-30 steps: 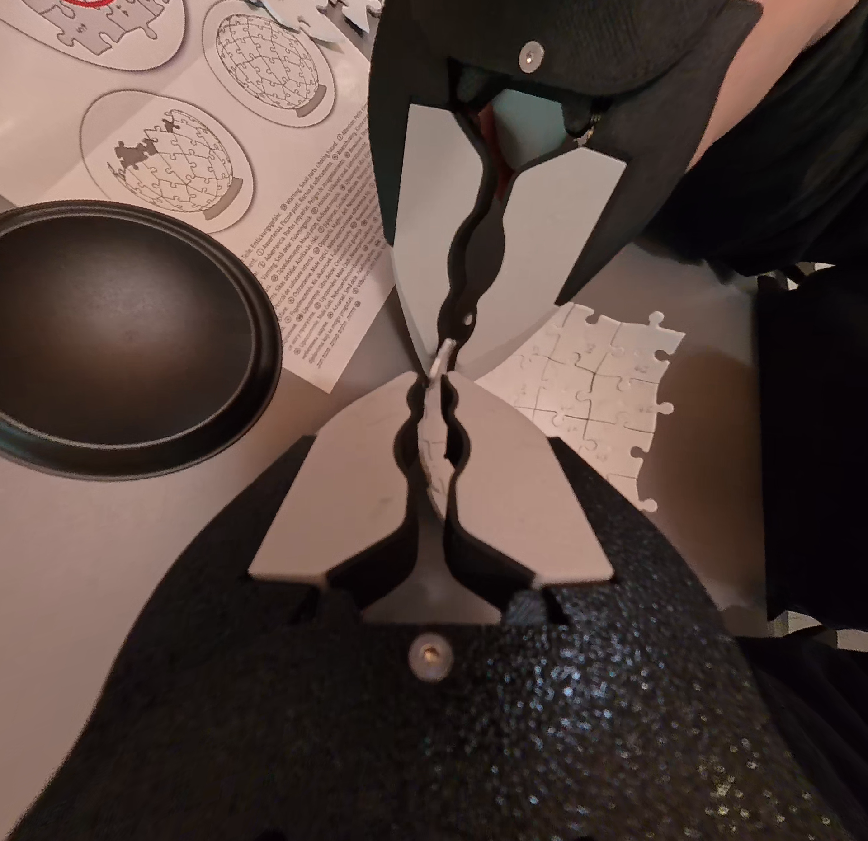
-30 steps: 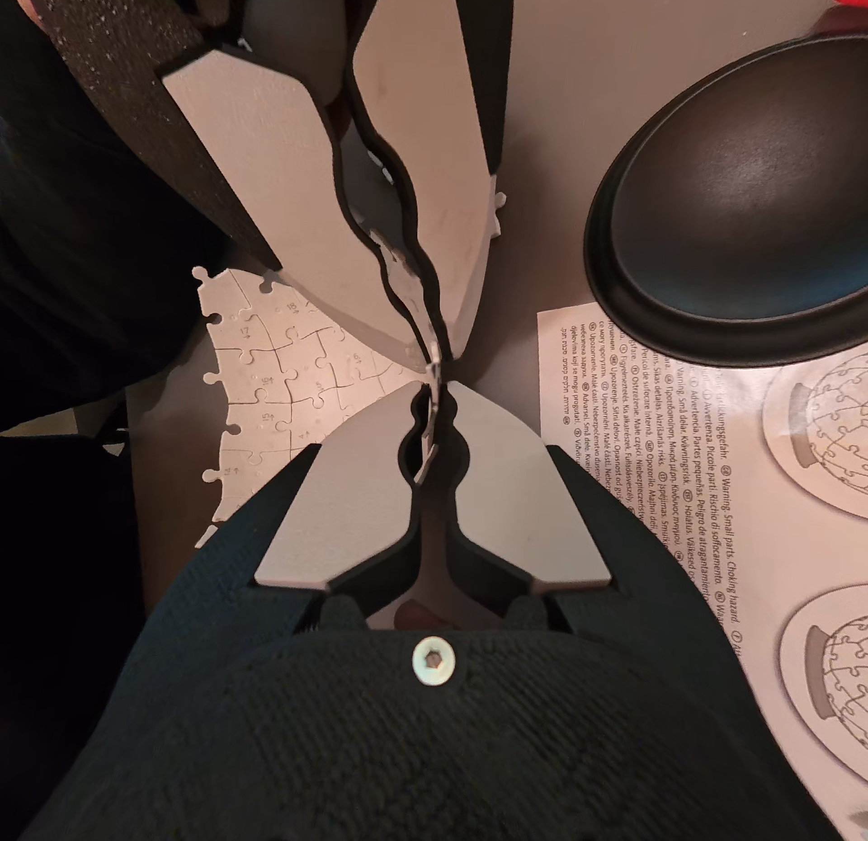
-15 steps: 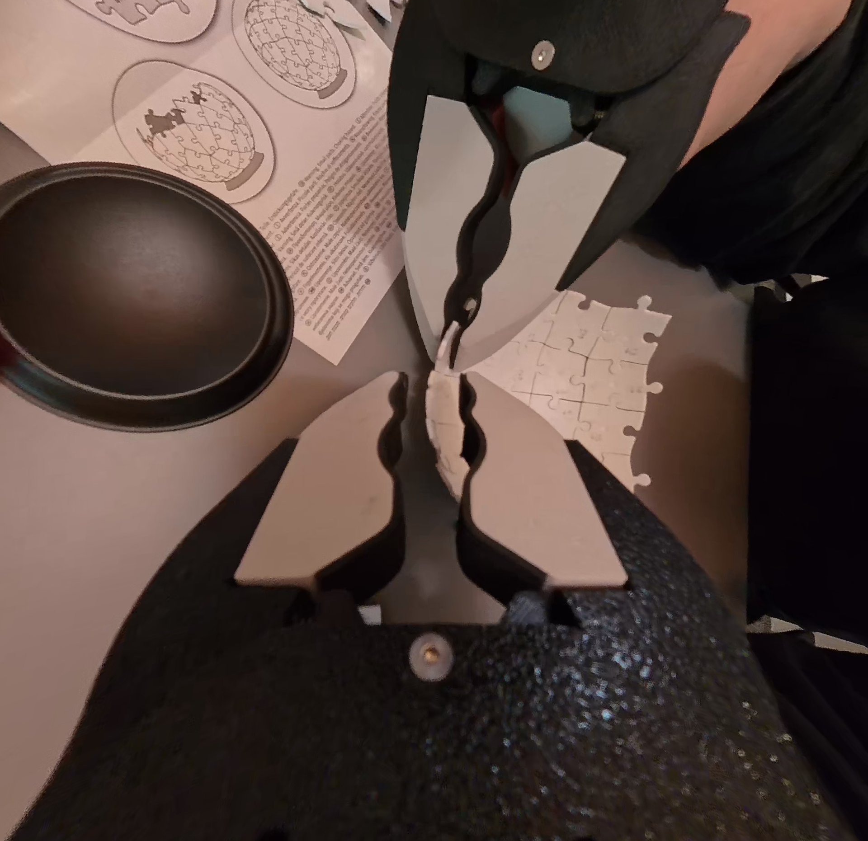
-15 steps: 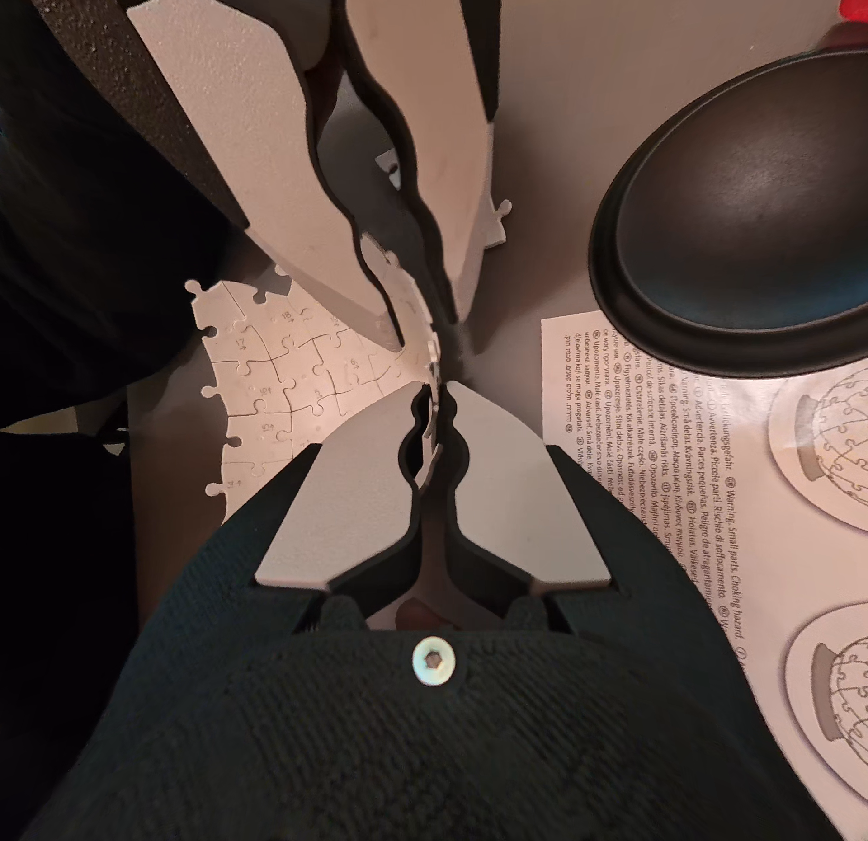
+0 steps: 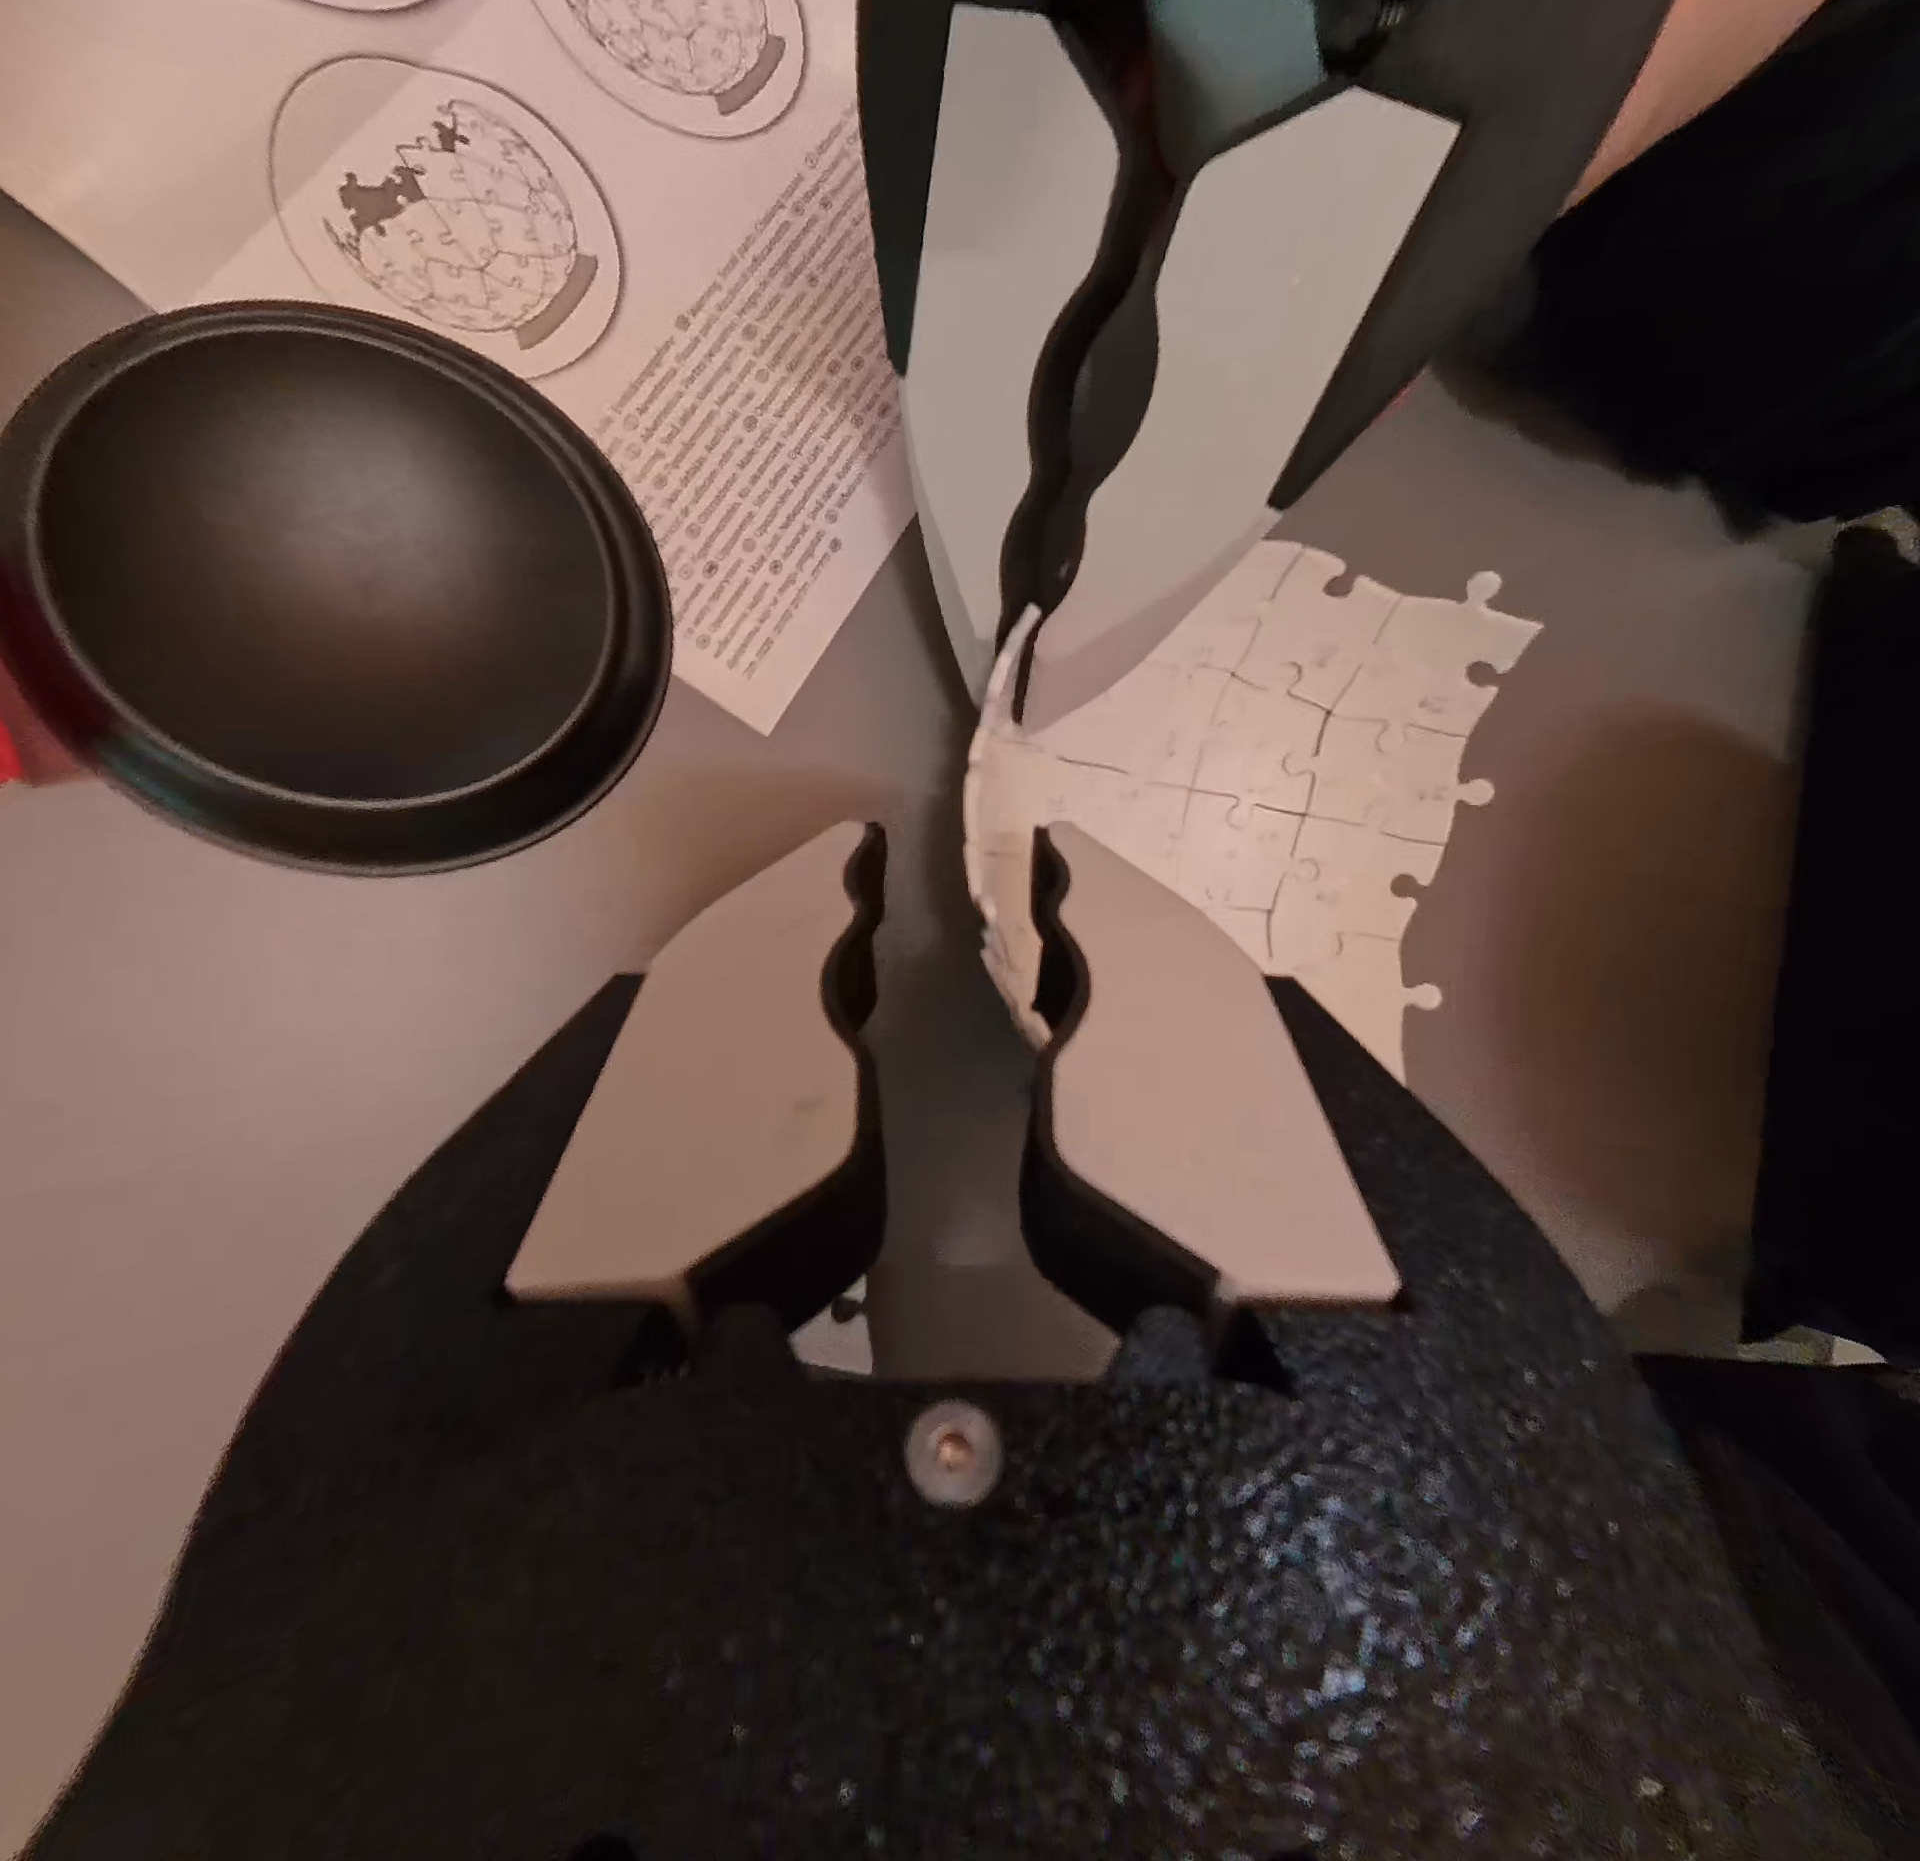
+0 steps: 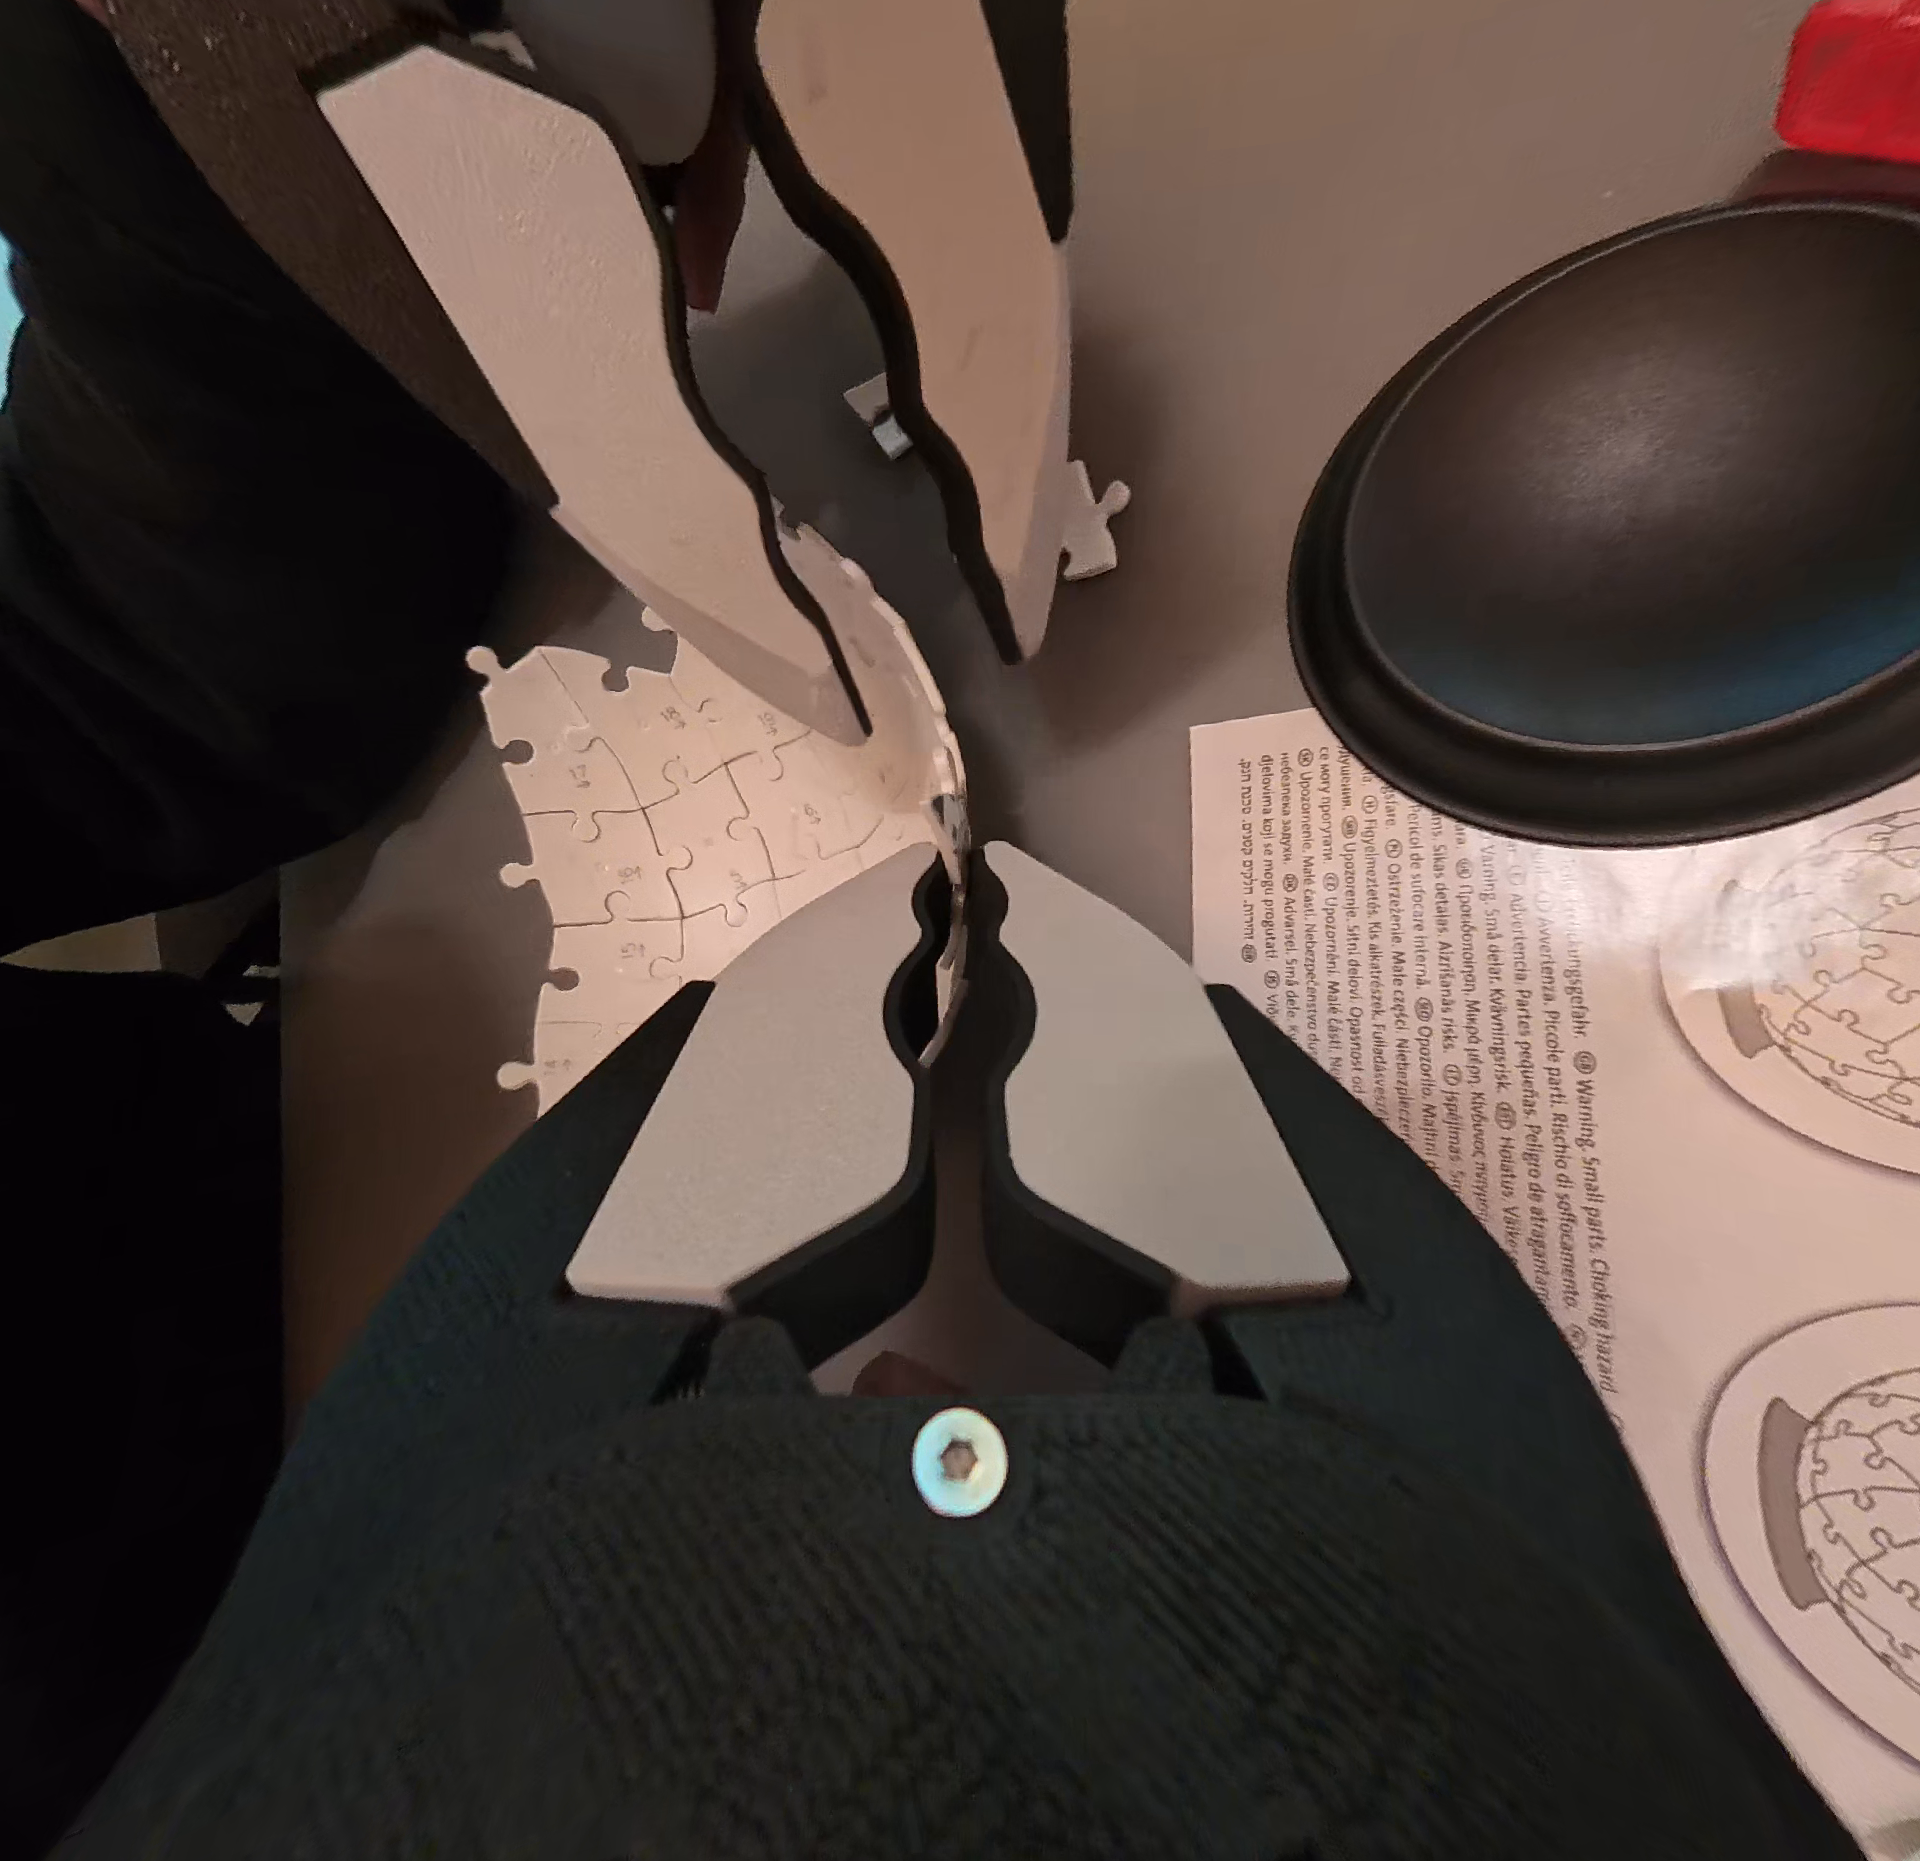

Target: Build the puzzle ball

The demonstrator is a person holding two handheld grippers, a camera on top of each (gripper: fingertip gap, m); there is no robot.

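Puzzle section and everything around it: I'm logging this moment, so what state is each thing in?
Left gripper: open, fingers apart around the section's edge.
Right gripper: shut on the puzzle section's edge.
Puzzle section: partly assembled, curved, white side up.
Black bowl: upright, empty.
Instruction sheet: flat on the table, unfolded.
Loose piece: lying unattached.

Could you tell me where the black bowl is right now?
In the left wrist view, the black bowl sits on the table at left, overlapping the instruction sheet's edge.
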